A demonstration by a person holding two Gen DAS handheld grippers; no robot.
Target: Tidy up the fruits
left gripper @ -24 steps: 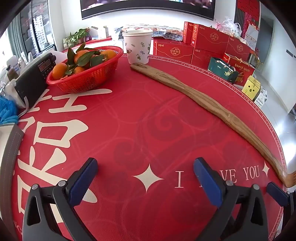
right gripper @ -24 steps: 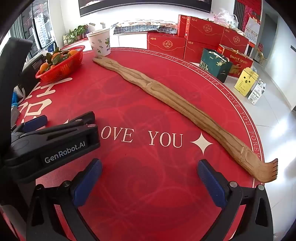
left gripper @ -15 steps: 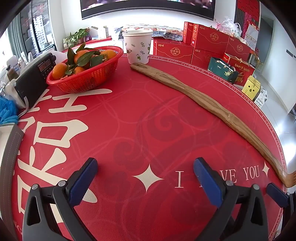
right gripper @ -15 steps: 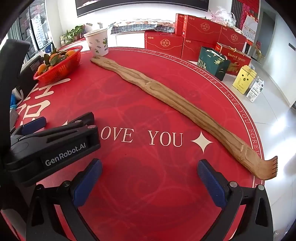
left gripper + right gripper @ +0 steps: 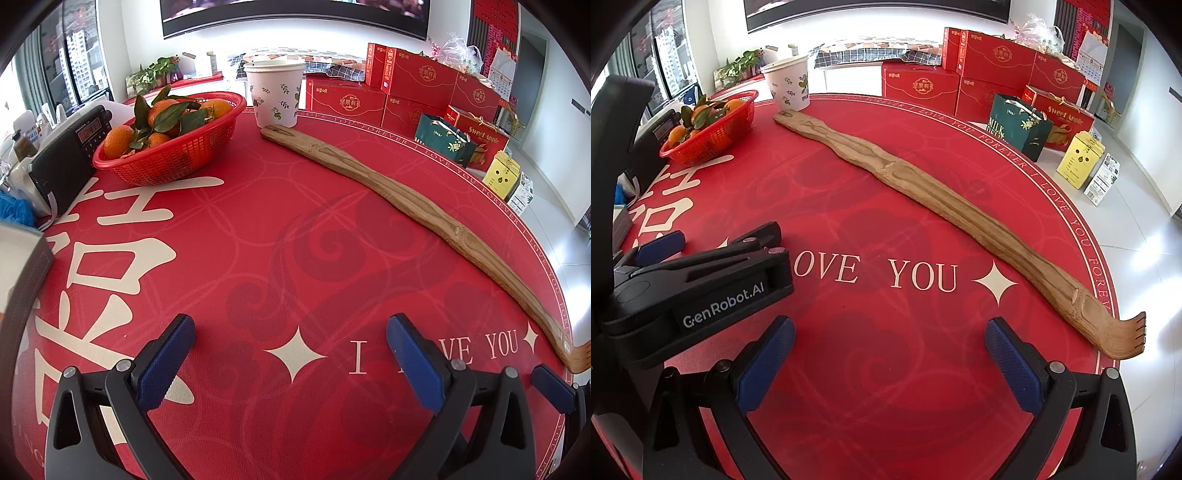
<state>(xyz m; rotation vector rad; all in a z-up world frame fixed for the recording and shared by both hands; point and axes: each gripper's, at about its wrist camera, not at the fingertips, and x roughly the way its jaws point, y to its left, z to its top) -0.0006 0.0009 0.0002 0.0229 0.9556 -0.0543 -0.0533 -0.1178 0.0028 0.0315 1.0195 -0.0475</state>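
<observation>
A red plastic basket (image 5: pixel 173 155) holds several oranges (image 5: pixel 118 136) with green leaves at the far left of the round red table; it also shows in the right wrist view (image 5: pixel 713 134). My left gripper (image 5: pixel 290 363) is open and empty, low over the table's near side, far from the basket. My right gripper (image 5: pixel 890 363) is open and empty to the right of it. The left gripper's body (image 5: pixel 698 295) shows at the left of the right wrist view.
A long wooden back scratcher (image 5: pixel 406 206) lies diagonally across the table (image 5: pixel 258 240); it also shows in the right wrist view (image 5: pixel 942 195). A white paper cup (image 5: pixel 275 94) stands at its far end. A black radio (image 5: pixel 70 155) sits left of the basket. Red gift boxes (image 5: pixel 417 88) stand beyond the table.
The right wrist view has shifted slightly; the back scratcher sits a little lower and more to the right in it. The left gripper has not visibly moved. Both stay open.
</observation>
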